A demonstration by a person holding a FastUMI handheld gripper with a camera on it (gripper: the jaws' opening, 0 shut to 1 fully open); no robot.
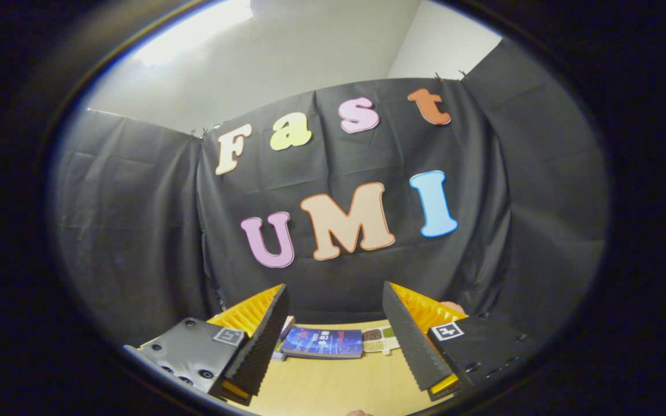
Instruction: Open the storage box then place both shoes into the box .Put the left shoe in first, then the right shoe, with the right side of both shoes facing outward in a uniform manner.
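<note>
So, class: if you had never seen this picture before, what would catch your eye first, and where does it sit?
First come the gripper and its two fingers, yellow with black ridged pads, standing wide apart with nothing between them. Beyond them, on the pale wooden table, lies a blue book against the black cloth wall, with a small card of coloured patches just beside it.

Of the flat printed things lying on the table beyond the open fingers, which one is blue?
The blue book, lying between and beyond the open gripper fingers. The card touching its right edge is pale with round pictures, not blue.
</note>
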